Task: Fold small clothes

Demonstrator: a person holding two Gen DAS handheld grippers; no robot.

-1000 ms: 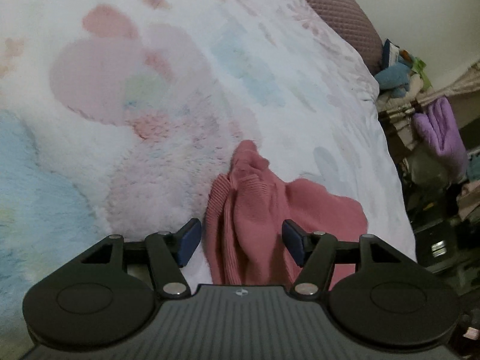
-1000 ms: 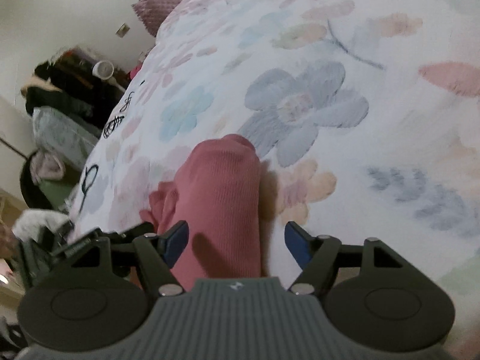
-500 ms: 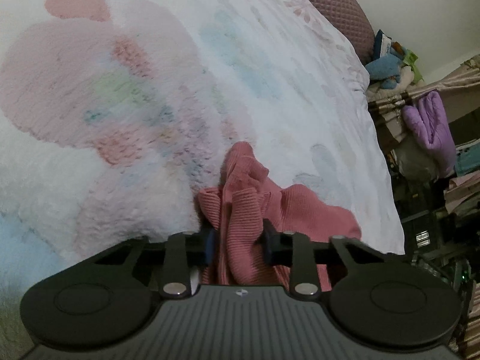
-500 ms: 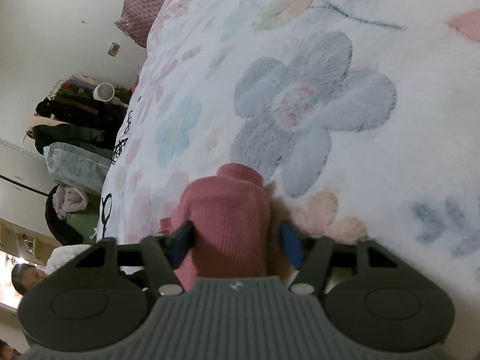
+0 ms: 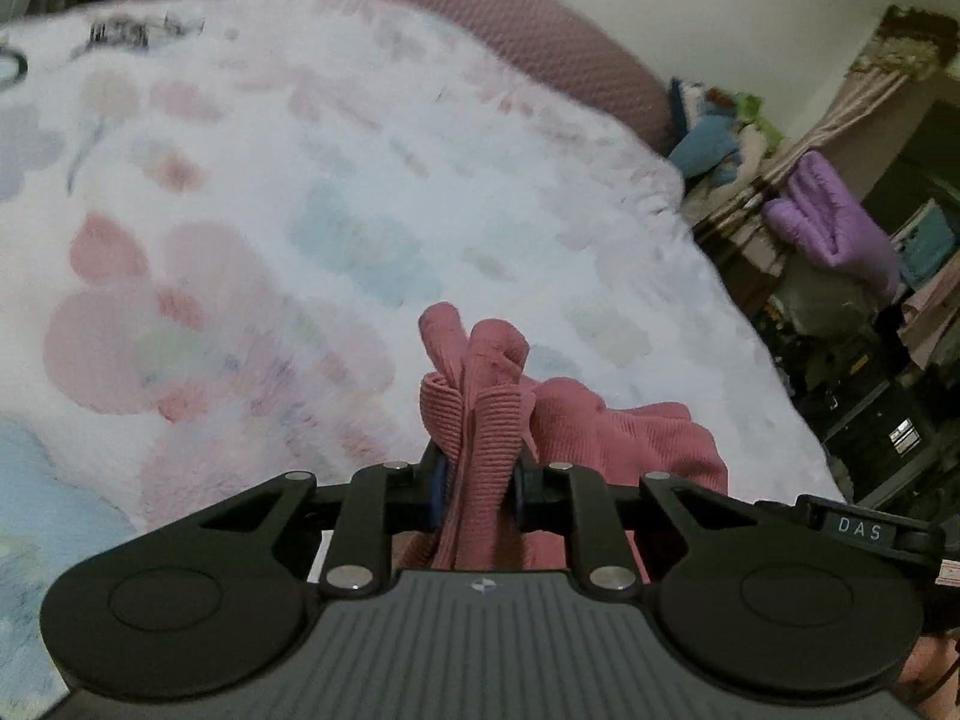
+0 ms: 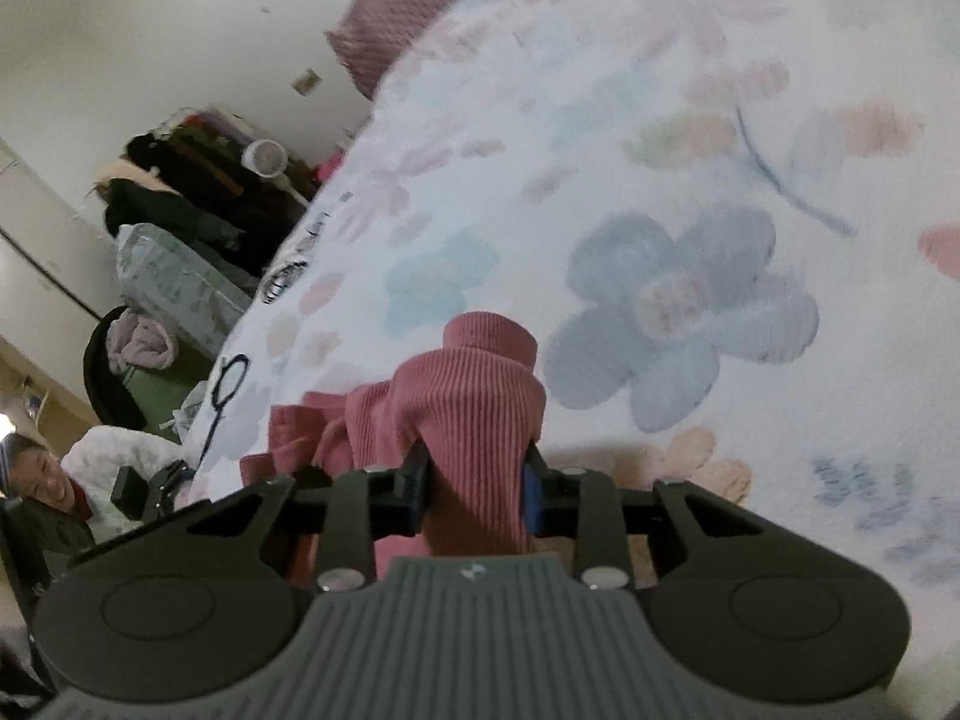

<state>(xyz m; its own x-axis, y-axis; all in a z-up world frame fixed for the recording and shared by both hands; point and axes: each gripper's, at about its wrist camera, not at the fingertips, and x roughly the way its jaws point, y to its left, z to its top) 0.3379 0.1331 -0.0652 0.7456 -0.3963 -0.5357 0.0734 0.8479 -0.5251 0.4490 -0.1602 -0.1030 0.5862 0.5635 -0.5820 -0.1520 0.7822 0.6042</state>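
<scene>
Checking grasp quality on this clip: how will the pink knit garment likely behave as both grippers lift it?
Probably floppy: the pink garment bunches into folds between the left gripper, whose jaws are closing. Likely to sag between grips, since loose fabric trails beside the right gripper, also closing on it. The ribbed knit looks grippy, so slipping seems unlikely.

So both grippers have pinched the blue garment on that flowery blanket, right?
Not quite: the garment is pink, not blue, as the left wrist view shows. The rest holds: the left gripper and right gripper each have its ribbed fabric between closing jaws, above the flowery blanket.
</scene>
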